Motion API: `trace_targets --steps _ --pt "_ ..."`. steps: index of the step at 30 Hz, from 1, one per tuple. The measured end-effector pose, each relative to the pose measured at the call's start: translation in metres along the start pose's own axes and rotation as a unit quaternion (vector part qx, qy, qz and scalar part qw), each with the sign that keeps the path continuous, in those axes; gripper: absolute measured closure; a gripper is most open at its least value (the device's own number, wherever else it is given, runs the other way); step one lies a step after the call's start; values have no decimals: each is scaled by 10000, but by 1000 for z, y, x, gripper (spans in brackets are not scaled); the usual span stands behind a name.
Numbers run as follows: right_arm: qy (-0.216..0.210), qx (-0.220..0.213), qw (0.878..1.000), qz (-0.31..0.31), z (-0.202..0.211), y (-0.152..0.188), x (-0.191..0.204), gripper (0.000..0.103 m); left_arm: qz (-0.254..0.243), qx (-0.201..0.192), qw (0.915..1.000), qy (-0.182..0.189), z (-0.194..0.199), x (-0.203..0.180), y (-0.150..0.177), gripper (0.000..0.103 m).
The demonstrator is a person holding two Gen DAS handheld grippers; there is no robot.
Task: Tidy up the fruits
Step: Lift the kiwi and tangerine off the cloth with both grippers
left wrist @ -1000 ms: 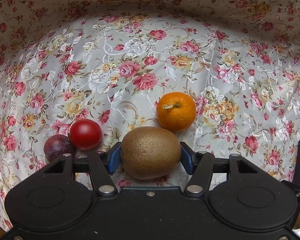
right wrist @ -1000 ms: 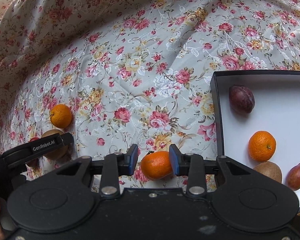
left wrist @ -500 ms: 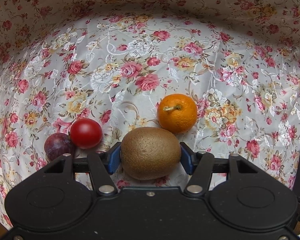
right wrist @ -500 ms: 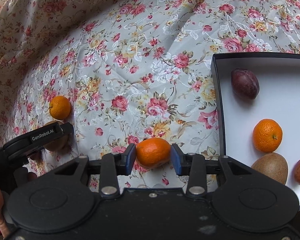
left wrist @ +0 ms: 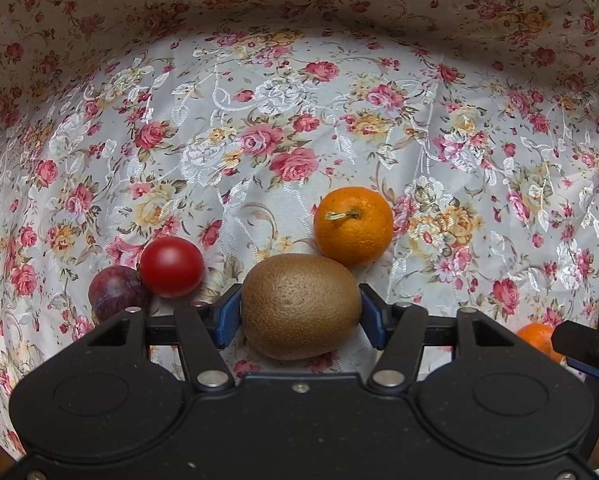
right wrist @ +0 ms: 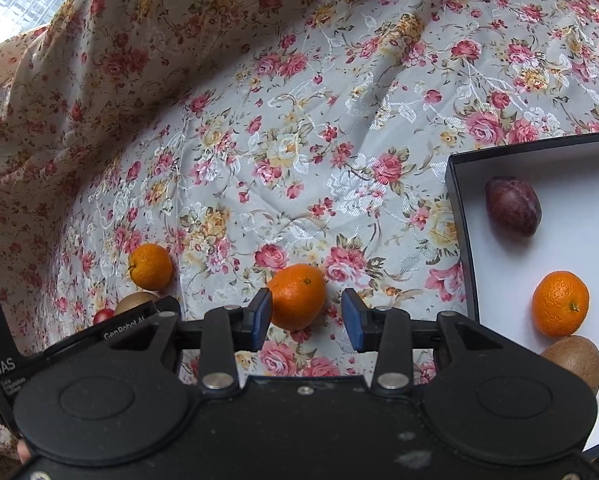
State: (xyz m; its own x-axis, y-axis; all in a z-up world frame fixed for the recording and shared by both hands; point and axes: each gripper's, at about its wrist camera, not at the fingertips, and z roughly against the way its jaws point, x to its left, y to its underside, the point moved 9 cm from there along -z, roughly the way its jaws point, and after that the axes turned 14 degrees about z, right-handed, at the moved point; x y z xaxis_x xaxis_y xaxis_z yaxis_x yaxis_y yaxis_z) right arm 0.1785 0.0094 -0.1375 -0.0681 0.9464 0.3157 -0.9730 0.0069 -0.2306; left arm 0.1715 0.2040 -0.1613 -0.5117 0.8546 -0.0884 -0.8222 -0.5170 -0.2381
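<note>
My left gripper [left wrist: 301,316] is shut on a brown kiwi [left wrist: 301,306], its blue pads pressed on both ends, low over the floral cloth. Just beyond it lie an orange [left wrist: 353,226], a red round fruit [left wrist: 171,266] and a dark plum [left wrist: 115,292]. My right gripper [right wrist: 307,320] stands open. A second orange [right wrist: 297,296] rests on the cloth between its jaws, close to the left pad, with a clear gap to the right pad. A black box [right wrist: 459,216] with a white floor sits to the right.
The box holds a plum [right wrist: 513,206], an orange [right wrist: 561,304], a kiwi [right wrist: 575,360] and a red fruit cut off by the frame edge. In the right wrist view the left gripper's body [right wrist: 99,332] is at lower left. Floral cloth rises in folds behind.
The right gripper's jaws have spread and let go of the orange, which now lies on the cloth by the left pad. The left gripper and its kiwi have not moved.
</note>
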Motion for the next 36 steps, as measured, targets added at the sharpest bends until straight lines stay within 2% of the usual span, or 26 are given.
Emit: trace_targets --steps 2,5,8,14,18,26,31,36 --pt "-112 -28 9999 -102 -5 -1 1 61 -31 6 10000 14 0 1 0 40" --pt "177 153 9997 -111 -16 1 0 61 -101 15 9999 46 0 0 0 40" --pt "163 243 9996 -42 -20 2 3 60 -140 34 9998 97 -1 1 0 40" --pt "288 327 9988 229 -24 5 14 59 -148 62 9998 128 -2 1 -1 40" --pt "439 454 9961 619 -32 9 28 59 -153 56 9998 133 -2 1 -1 40" --pt "956 513 9867 1210 -37 15 39 60 -205 74 9998 41 -2 -2 4 39" --pt "1017 507 9844 1342 -35 17 43 61 -164 202 9997 36 0 0 5 40" --pt "989 310 9848 1393 -24 13 45 61 136 298 9994 92 5 6 4 41"
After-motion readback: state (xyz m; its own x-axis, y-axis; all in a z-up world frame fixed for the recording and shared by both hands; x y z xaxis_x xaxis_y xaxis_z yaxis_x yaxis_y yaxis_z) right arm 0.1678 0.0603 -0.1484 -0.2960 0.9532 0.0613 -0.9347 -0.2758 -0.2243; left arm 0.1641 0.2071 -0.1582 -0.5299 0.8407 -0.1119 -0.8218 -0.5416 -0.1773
